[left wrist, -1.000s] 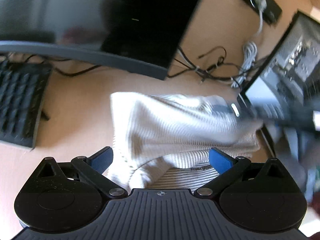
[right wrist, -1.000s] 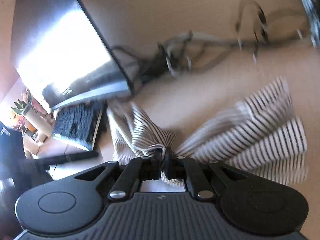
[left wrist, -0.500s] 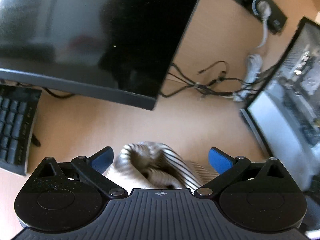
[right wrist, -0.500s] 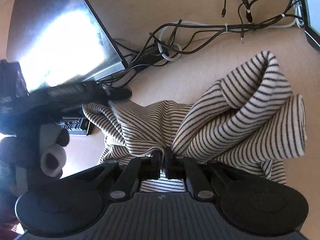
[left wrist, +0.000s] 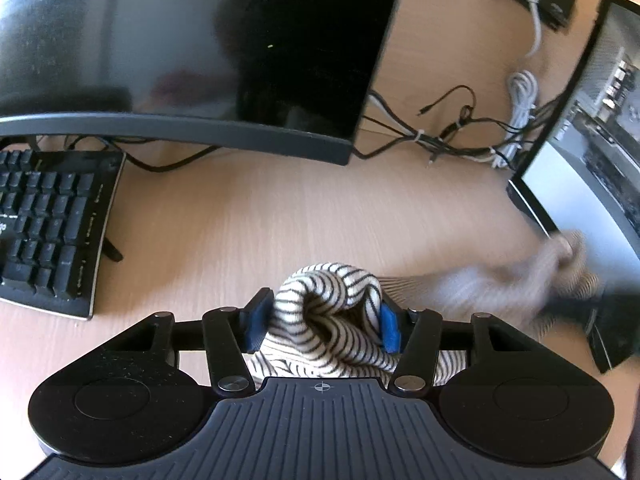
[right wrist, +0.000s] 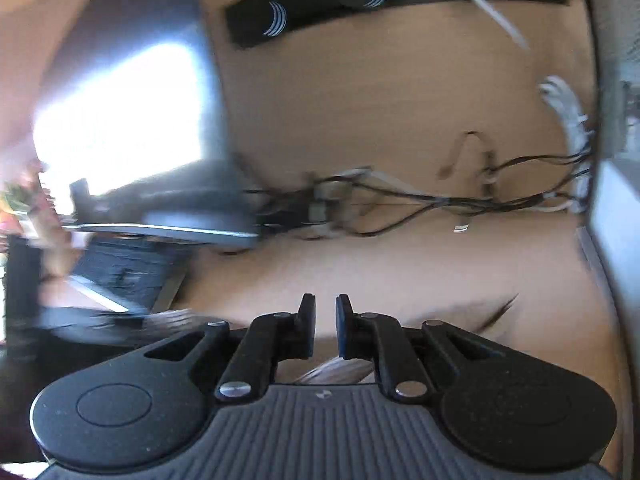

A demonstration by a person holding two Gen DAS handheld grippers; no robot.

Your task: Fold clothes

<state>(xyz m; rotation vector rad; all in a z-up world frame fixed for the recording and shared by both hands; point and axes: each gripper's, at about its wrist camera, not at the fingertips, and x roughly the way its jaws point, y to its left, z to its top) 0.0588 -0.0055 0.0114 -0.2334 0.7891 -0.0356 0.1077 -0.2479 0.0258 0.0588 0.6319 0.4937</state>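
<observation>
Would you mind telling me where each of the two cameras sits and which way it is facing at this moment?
Left wrist: on the left gripper, looking forward and down over the desk toward a monitor and keyboard; its blue pads press a bunched striped garment.
Right wrist: on the right gripper, blurred, facing the desk and cables; its jaws stand slightly apart with nothing between them.
Shared: desk, cables, monitor, keyboard, garment.

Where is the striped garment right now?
In the left wrist view the striped garment is bunched between the left gripper's blue pads on the desk, right of the keyboard, trailing blurred toward the right-hand monitor.
</observation>
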